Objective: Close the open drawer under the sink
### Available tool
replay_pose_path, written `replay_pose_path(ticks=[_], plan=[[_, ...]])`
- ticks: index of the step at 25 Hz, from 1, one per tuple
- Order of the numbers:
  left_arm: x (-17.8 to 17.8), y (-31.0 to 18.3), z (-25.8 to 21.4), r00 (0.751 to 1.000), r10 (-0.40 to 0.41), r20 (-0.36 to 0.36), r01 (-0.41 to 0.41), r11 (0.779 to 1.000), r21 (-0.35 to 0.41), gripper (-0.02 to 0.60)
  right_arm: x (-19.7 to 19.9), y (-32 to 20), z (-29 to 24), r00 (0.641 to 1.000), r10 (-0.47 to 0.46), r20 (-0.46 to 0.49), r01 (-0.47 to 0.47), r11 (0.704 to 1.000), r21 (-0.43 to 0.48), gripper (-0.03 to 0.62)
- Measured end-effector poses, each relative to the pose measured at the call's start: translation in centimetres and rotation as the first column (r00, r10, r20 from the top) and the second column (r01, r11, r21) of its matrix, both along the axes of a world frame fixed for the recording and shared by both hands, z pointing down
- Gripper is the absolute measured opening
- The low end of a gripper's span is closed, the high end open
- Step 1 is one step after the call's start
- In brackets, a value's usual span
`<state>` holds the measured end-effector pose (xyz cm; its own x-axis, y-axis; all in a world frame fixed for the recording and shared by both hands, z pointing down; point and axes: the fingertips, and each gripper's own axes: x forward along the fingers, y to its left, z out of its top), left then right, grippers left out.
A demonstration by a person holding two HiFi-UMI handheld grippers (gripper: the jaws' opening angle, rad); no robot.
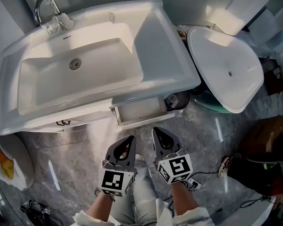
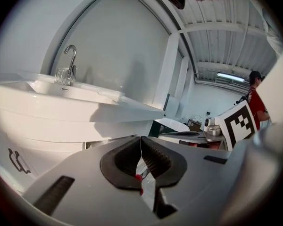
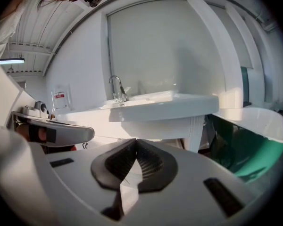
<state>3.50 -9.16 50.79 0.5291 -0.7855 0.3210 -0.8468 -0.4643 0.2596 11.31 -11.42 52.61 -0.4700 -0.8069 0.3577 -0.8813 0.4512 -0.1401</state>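
Drawer (image 1: 139, 111) open under sink (image 1: 170, 55), left gripper (image 1: 130, 139) and right gripper (image 1: 156, 132) fingers together, empty, wall label (image 3: 59, 98) illegible.

**A:** How much of the drawer (image 1: 140, 111) shows in the head view?

**B:** Only its front part. The rest lies hidden under the sink (image 1: 172, 55).

**A:** And beside it?

**B:** A dark round thing (image 1: 178, 99) sits just right of the drawer, too shadowed to identify. A green thing (image 1: 208, 105) is mostly covered by a white basin (image 1: 226, 69).

**A:** What is cut off at the edges?

**B:** The forearms (image 1: 103, 205) end at the bottom edge. A plate (image 1: 16, 166) is cut by the left edge, and the yellow food (image 1: 4, 164) on it is too small to tell.
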Motion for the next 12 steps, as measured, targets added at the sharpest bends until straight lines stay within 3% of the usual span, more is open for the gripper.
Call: replay_pose_path(ticks=[12], plan=[[0.4,0.7,7.7,1.000,0.017,0.005,-0.017,0.999,-0.031,0.017,0.0,0.8,9.9,1.000,0.003,0.018,-0.002,0.998,-0.066,0.011]])
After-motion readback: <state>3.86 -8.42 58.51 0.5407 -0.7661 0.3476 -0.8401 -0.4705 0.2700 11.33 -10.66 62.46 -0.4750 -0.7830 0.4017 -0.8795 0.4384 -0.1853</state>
